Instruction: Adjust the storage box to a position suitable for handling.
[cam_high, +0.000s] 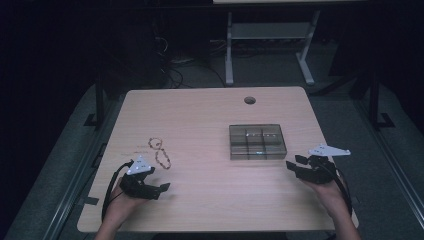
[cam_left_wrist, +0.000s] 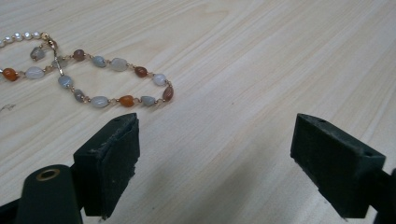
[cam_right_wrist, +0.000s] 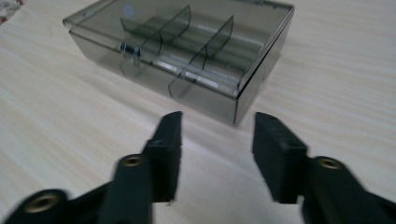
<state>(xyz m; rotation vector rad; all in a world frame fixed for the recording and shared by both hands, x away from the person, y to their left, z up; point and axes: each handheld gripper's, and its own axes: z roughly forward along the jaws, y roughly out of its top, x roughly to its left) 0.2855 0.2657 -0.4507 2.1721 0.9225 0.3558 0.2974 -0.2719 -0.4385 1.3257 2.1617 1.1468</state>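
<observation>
Black, blocky jaws of the left gripper (cam_left_wrist: 215, 154) are standing wide apart over pale wood-grain table (cam_high: 200, 200), nothing between them; a necklace (cam_left_wrist: 100, 79) of smooth grey, white and rust stones is lying just beyond. Right gripper (cam_right_wrist: 217, 140) is gaping half-open, empty, facing the smoky clear plastic compartment box (cam_right_wrist: 187, 51), lid closed, near it.

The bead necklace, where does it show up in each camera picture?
High view: the bead necklace lies left of centre on the wooden table, just beyond the left claw.
Left gripper view: upper left, beyond the left jaw.
Right gripper view: cannot tell.
Shared landmark: the pale wooden tabletop.
</observation>
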